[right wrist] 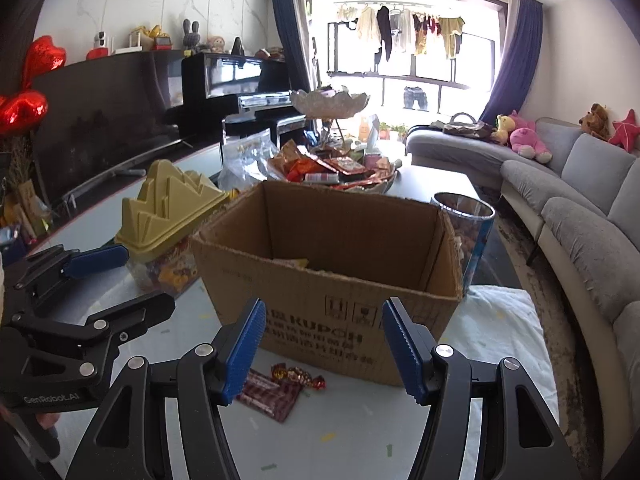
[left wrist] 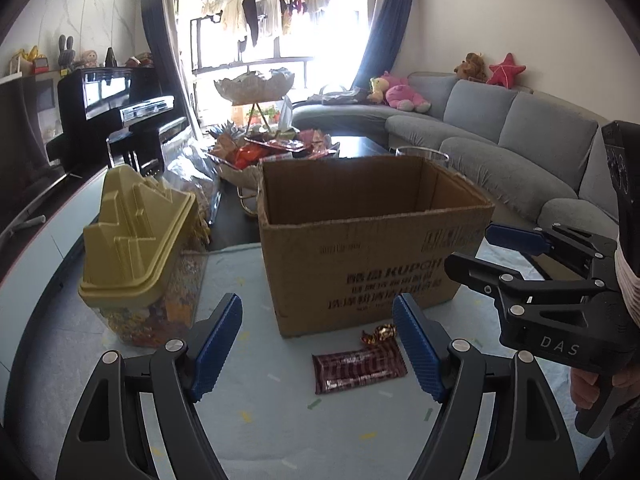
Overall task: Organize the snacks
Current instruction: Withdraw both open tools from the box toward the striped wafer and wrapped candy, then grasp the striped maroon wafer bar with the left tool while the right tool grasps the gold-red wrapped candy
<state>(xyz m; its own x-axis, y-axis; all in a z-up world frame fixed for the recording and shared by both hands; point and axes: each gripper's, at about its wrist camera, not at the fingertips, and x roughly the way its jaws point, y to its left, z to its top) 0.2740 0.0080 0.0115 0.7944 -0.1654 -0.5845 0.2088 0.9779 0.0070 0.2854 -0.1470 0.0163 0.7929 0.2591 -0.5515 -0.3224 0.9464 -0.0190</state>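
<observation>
Snacks are lying by one box (left wrist: 360, 248): one bar (left wrist: 359, 367), perhaps two candies (left wrist: 379, 335), while both grippers, left (left wrist: 320, 348) and right (right wrist: 323, 348), are gaping empty over the table (left wrist: 280, 420).

A dark-red striped snack bar (left wrist: 359, 366) and a foil-wrapped candy (left wrist: 379, 334) lie before the open cardboard box (left wrist: 360, 248).

The box (left wrist: 360, 264) carries "KUPOH" on its front, with Chinese lines beneath too blurred to read. Right of the box, the right gripper (left wrist: 480, 248) body reads "DAS"; left of it, the left gripper (right wrist: 104, 280) reads "GenRobot.AI".
</observation>
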